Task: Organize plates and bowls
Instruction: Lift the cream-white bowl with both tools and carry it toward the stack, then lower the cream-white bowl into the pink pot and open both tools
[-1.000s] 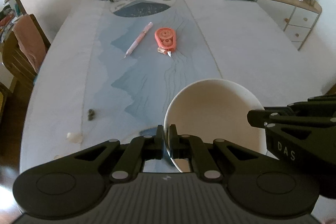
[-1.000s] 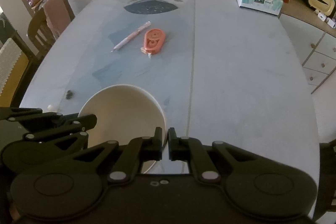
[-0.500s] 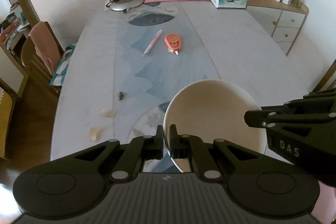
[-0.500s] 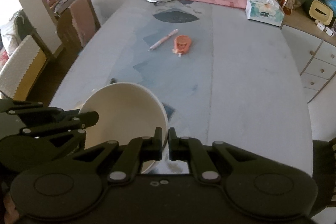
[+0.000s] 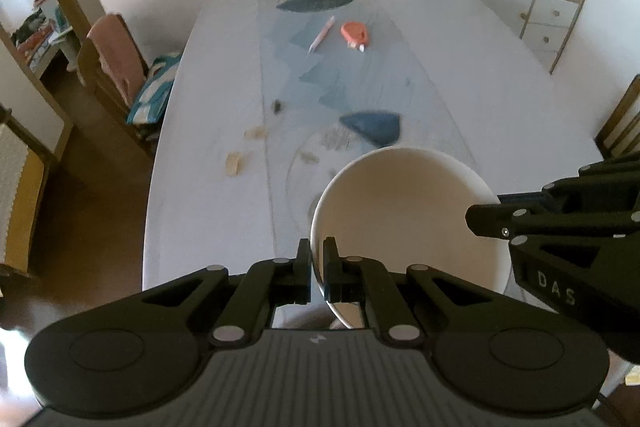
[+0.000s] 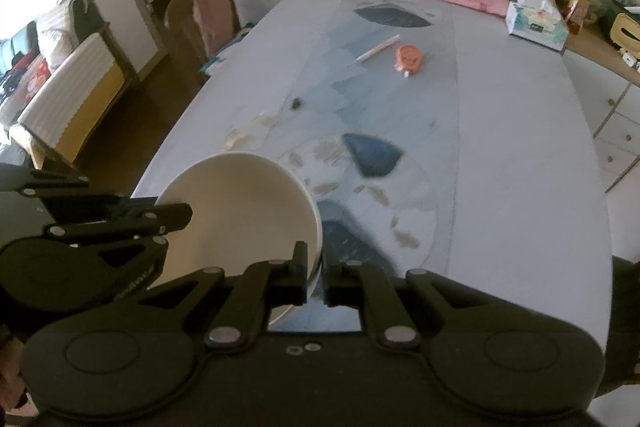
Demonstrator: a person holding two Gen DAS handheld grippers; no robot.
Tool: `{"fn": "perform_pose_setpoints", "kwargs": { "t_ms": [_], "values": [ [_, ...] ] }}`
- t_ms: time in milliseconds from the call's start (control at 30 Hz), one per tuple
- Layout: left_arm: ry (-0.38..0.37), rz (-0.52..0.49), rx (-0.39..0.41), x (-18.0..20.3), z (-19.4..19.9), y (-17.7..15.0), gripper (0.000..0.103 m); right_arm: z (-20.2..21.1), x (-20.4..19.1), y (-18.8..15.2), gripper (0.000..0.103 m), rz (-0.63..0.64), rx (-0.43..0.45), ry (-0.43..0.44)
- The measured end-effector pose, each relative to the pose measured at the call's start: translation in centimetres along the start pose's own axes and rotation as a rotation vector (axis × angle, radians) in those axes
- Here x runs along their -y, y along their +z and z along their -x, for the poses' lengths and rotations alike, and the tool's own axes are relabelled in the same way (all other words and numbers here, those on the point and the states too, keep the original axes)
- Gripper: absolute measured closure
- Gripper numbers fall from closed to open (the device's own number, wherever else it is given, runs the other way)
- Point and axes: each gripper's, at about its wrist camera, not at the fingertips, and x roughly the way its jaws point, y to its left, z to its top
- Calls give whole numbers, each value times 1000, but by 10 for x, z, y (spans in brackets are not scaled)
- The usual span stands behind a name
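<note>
Bowl (image 5: 404, 223): white, empty, held clear of the table (image 5: 480, 75) w/ both grippers, over the near end of the table, near-left quarter. It tilts slightly, its opening facing the cameras.

Left gripper (image 5: 317, 267): jaws narrow, clamped on the bowl's left rim, one finger inside, one outside. Right gripper (image 6: 314, 269): same pinch on the opposite rim. In each wrist view the other gripper shows at the frame edge, on the far side of the bowl.

Change vs. 1 s ago: bowl and both grippers have pulled back toward the near end and risen. Pen (image 5: 322, 34) and orange tape dispenser (image 5: 355, 33) now sit much farther up frame; crumbs (image 5: 234, 163) and the dark blue print patch (image 5: 372, 126), hidden or out of frame earlier, are now exposed ahead of the bowl. Grip unchanged on both sides; bowl keeps the same place relative to the jaws, so no slip seen.

Meaning for task: judged a carry phase, bowl in transit to a stacking or storage spot. No plates, other bowls or rack are in view, so destination can't be told. Rim pinches are thin contacts; keeping both grippers moving together matters.
</note>
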Motion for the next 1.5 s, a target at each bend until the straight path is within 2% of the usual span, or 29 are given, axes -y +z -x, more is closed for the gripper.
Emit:
{"fn": "perform_pose_setpoints", "kwargs": {
  "t_ms": [333,600,933,1233,1500],
  "values": [
    [3,32,-78,-18,-5,-61,99,-12,-42,-49,95,33,-66,32],
    [9,29,-130,-20,-24,-88,99,-33,-54,-76,95,28,-123,37],
    [10,15,-171,-21,-43,-98,99,-51,-60,-89,94,12,-154,39],
    [28,-24,-157,-16,-47,-99,99,-60,-63,-101,94,8,-171,29],
    [19,-35,-141,-17,-45,-102,99,-60,-59,-100,85,-23,-162,45]
  ]
}}
